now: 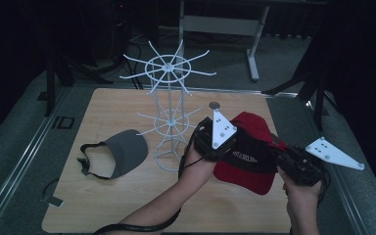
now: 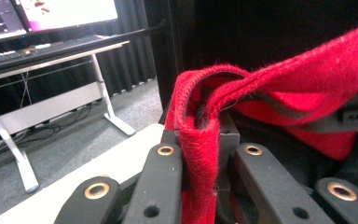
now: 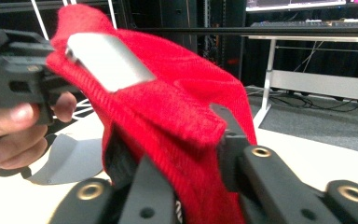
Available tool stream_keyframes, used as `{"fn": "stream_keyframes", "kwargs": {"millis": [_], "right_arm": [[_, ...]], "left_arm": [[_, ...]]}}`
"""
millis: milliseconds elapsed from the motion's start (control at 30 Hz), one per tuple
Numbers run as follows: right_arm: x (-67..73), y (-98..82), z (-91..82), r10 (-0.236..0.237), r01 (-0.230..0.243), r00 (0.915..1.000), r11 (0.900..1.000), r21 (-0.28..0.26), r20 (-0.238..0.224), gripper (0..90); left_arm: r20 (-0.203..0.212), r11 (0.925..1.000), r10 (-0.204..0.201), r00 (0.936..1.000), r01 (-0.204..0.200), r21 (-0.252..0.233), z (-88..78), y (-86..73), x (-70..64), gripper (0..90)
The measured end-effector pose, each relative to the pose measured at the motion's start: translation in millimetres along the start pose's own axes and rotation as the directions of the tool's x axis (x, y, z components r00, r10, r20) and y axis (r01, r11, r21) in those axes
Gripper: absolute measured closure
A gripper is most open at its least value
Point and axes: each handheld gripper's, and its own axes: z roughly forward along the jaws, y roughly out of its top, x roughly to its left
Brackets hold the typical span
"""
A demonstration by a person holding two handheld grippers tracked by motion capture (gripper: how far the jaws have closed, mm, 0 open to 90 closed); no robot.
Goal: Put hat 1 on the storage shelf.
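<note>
A person seated at the near edge of a square wooden table [image 1: 103,196] holds a black two-jaw gripper in each hand, and between the two grippers hangs a red and black baseball cap [image 1: 247,156], lifted off the right half of the table. The left gripper [image 1: 214,142] sits at the cap's left edge; in the left gripper view its jaws are pressed tight on a fold of the cap's red fabric [image 2: 200,154], which rises between them and stretches away to the right. The right gripper [image 1: 293,164] is at the cap's right edge; in the right gripper view red cloth [image 3: 168,121] lies between its jaws, which are closed on it, with a silver strap buckle [image 3: 107,60] showing higher up and the fingers [image 3: 14,121] of the other hand at the left. A white wire display rack [image 1: 169,112] with radiating hooks on two tiers stands upright at the middle of the table, just left of the left gripper. A grey sun visor [image 1: 117,154] with a black strap lies flat on the table's left half, well apart from the cap.
</note>
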Motion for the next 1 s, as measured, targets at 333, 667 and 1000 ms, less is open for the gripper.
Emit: {"fn": "stream_keyframes", "kwargs": {"millis": [333, 667, 1000], "right_arm": [[-0.2, -13.7, -2.5, -0.006, 0.006, 1.0, 1.0, 0.021, -0.004, 57.7], [-1.9, -24.9, -13.6, -0.016, 0.02, 0.9979, 0.998, 0.066, -0.063, 45.0], [-5.9, -24.6, -39.2, -0.044, 0.056, 0.9883, 0.995, 0.077, -0.146, 42.2]], "left_arm": [[0.006, 0.9999, 0.007, 1.0, -0.007, -0.013, -0.9, 4.8, 0.8, 86.2], [0.023, 0.9997, 0.0, 0.9997, 0.001, -0.026, -3.7, 9.0, 2.5, 86.2], [0.058, 0.9995, 0.022, 0.9981, -0.021, -0.023, -5.9, 4.8, 2.9, 86.1]]}}
